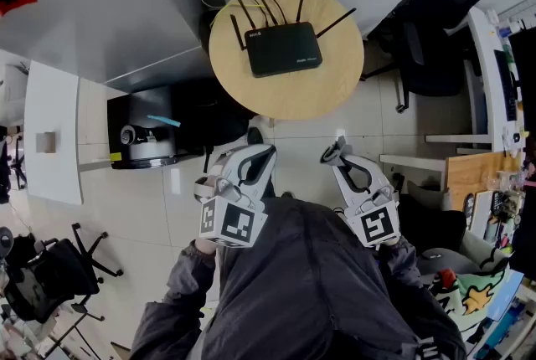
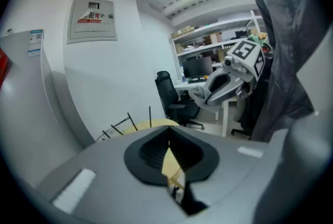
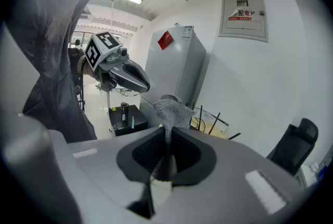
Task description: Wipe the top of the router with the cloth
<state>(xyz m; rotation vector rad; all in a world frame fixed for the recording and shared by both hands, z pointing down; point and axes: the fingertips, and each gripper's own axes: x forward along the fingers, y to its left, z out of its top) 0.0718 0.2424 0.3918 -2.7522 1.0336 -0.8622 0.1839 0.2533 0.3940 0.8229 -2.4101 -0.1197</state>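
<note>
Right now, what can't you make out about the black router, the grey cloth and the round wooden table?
- Black flat router: both gripper views show only its antennas; each gripper's own jaws cover the body.
- Its white label print: too small in the head view.
- Grey knitted cloth: lower part buried between the jaws of the right gripper; full size unknown.
- Round wooden table: legs hidden under its top.

Router [image 2: 130,121] body hidden behind left gripper [image 2: 168,137], only antennas showing; logo [image 1: 255,35] print unreadable.
</note>
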